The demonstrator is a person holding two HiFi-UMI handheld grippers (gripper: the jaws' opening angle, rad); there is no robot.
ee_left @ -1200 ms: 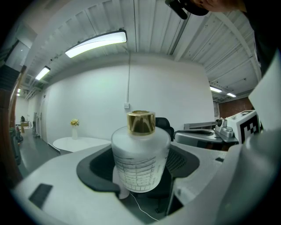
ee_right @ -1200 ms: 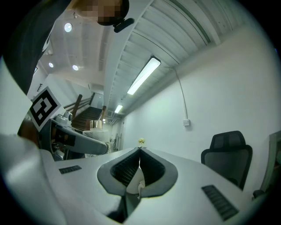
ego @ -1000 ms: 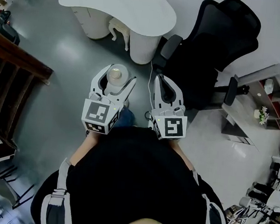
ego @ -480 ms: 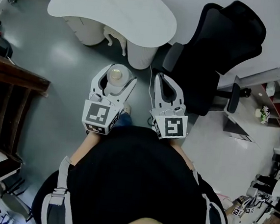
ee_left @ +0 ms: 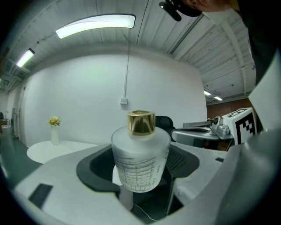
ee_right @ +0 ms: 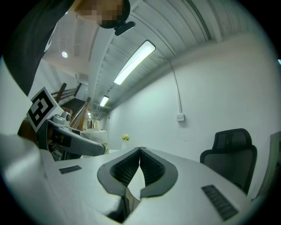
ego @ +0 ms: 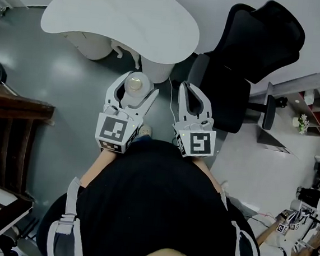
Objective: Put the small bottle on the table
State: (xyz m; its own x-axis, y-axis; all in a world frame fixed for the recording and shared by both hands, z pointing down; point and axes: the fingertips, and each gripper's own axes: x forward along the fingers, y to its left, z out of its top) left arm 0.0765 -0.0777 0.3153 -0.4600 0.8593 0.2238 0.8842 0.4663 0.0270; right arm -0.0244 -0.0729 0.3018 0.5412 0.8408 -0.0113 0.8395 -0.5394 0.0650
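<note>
My left gripper [ego: 132, 86] [ee_left: 140, 173] is shut on the small bottle [ego: 133, 85] [ee_left: 140, 158], a frosted white bottle with a gold cap, held upright between the jaws. The bottle hangs above the grey floor, just short of the near edge of the white rounded table [ego: 125, 20] [ee_left: 57, 150]. To its right, my right gripper [ego: 192, 96] [ee_right: 140, 151] is shut with nothing between its tips.
A black office chair [ego: 248, 60] [ee_right: 230, 156] stands right of the table. A small vase with yellow flowers [ee_left: 54, 132] sits on the table's far side. Dark wooden furniture [ego: 7, 138] runs along the left, and shelving [ego: 302, 110] along the right.
Both grippers and the bottle have come closer to the table; its edge now lies just ahead of the bottle. The grips are unchanged.
</note>
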